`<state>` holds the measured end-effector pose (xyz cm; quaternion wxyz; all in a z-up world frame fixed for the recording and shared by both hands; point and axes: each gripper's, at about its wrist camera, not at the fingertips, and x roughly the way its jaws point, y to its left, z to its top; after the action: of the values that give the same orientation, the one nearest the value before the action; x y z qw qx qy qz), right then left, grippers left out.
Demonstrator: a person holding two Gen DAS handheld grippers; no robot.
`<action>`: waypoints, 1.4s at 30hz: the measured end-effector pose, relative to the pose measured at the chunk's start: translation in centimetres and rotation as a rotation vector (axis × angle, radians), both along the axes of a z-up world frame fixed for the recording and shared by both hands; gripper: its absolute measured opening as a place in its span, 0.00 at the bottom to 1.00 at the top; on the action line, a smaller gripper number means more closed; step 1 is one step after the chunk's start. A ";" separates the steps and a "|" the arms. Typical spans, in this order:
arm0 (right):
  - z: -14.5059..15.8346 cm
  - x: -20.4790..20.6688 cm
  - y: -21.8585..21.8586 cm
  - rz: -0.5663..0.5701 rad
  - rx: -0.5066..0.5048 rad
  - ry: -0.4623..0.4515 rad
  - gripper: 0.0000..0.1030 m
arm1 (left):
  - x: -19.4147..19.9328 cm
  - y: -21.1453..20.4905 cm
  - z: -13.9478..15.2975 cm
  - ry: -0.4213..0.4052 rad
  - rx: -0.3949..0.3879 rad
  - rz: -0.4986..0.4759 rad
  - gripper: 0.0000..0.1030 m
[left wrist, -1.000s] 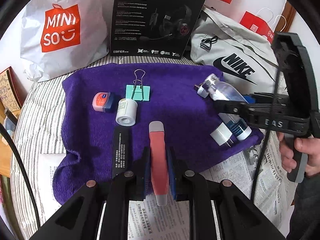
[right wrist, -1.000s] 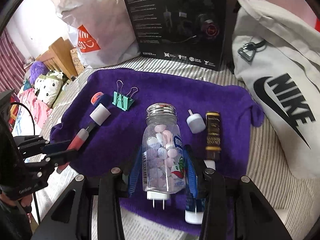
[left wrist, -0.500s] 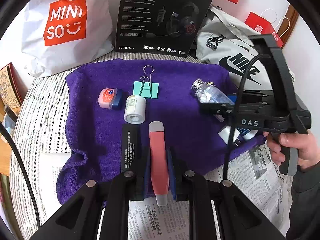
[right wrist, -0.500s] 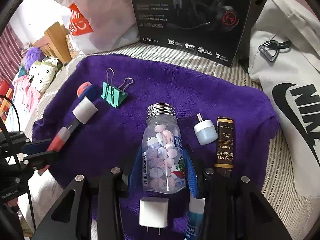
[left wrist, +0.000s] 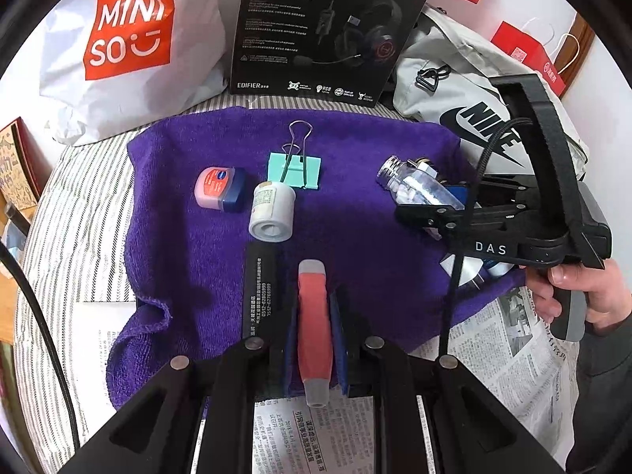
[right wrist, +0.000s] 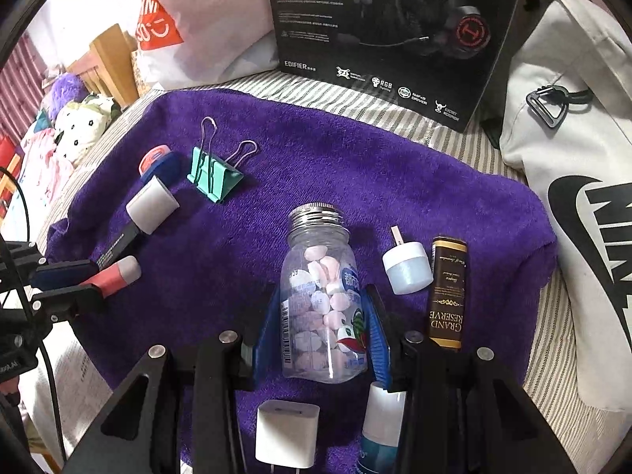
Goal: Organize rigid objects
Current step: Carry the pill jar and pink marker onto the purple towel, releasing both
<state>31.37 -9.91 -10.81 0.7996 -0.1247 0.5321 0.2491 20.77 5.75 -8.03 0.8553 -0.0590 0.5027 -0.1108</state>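
My left gripper [left wrist: 314, 316] is shut on a coral-red stick with grey ends [left wrist: 312, 308], held over the near edge of the purple towel [left wrist: 355, 217]. Beside it on the towel lie a black stick [left wrist: 258, 280], a white pill bottle [left wrist: 272, 213], a pink-and-blue jar [left wrist: 219, 189] and a teal binder clip [left wrist: 294, 168]. My right gripper [right wrist: 322, 316] is shut on a clear bottle of pink and white tablets [right wrist: 322, 300] with a metal cap, tilted low over the towel [right wrist: 316, 166]. Around it lie a white charger [right wrist: 286, 434], a blue-white tube [right wrist: 381, 422], a pale blue cap [right wrist: 407, 268] and a black-gold bar [right wrist: 446, 292].
A black headset box [left wrist: 328, 27] stands behind the towel, with a white Miniso bag [left wrist: 126, 47] to its left and a grey Nike bag [right wrist: 572, 158] to its right. Newspaper [left wrist: 493, 355] covers the striped bedding in front. A person's hand [left wrist: 572, 292] holds the right gripper.
My right gripper has sunk and rolled with the tablet bottle, coming nearer the towel; the charger and tube now show below it. The left gripper has barely moved.
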 end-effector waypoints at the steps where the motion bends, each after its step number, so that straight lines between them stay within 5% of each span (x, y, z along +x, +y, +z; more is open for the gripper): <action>1: 0.0 0.0 0.0 0.002 0.000 0.001 0.41 | 0.1 0.0 -0.1 0.002 0.000 -0.001 0.16; 11: 0.9 -0.6 -0.7 0.005 -0.023 0.010 0.48 | 1.1 -0.3 -0.2 0.005 0.008 -0.013 0.16; 27: 5.5 -4.6 -4.3 -0.071 0.074 -0.052 0.50 | 3.5 -1.5 -2.0 0.018 0.084 -0.035 0.16; 36: 5.6 -7.2 -6.7 -0.125 0.110 -0.032 0.50 | 2.8 -1.9 -2.2 0.009 0.112 -0.032 0.16; 42: 5.1 -9.5 -8.1 -0.158 0.108 -0.001 0.50 | 1.5 -2.5 -2.2 0.025 0.089 -0.037 0.32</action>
<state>21.82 -17.97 -5.69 0.8225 -0.0389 0.5258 0.2135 22.30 3.23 -10.26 0.8485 -0.0128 0.5188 -0.1033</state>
